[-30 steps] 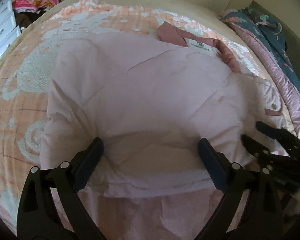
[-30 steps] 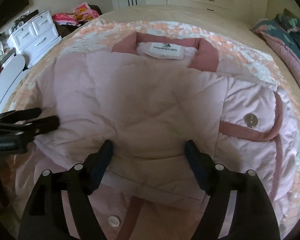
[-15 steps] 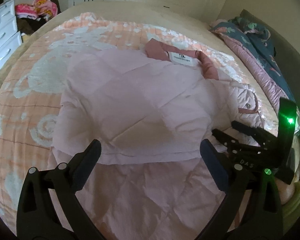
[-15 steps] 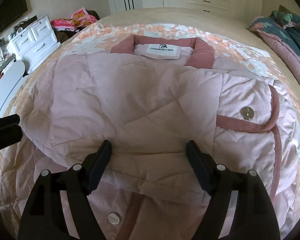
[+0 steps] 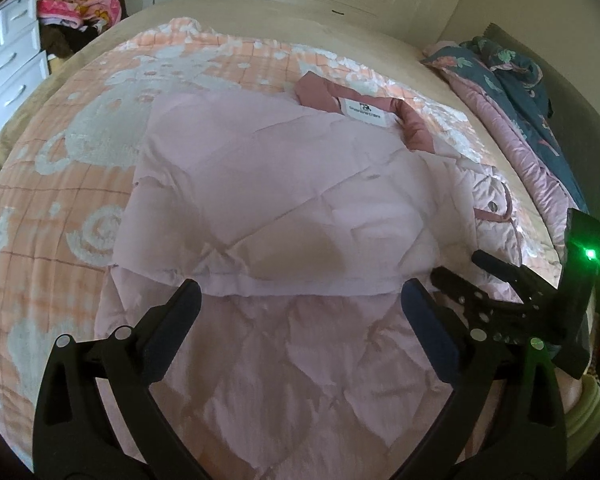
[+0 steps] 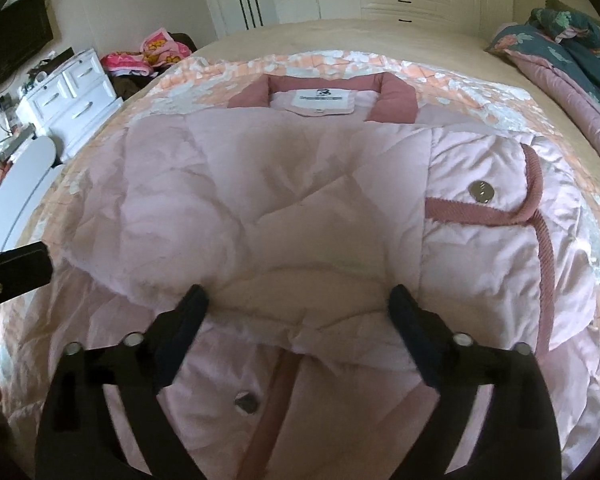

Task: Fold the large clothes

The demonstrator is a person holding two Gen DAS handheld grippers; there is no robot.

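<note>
A pale pink quilted jacket point(image 5: 284, 200) lies flat on the bed, its dark pink collar point(image 5: 412, 124) and white label at the far end. It also shows in the right wrist view point(image 6: 284, 208), with a flap folded across the body and a snap pocket point(image 6: 480, 216) at the right. My left gripper point(image 5: 300, 304) is open and empty above the folded hem. My right gripper point(image 6: 298, 300) is open and empty over the hem edge; it shows in the left wrist view point(image 5: 476, 276) at the right.
The jacket lies on a peach and white patterned bedspread point(image 5: 60, 184). A dark floral quilt point(image 5: 512, 92) is bunched at the bed's right side. A white drawer unit point(image 6: 72, 100) and a pile of pink clothes point(image 6: 156, 52) stand at the left.
Both grippers have drawn back and up from the folded jacket, so more of the jacket and bed shows. The jacket itself has stayed in place.
</note>
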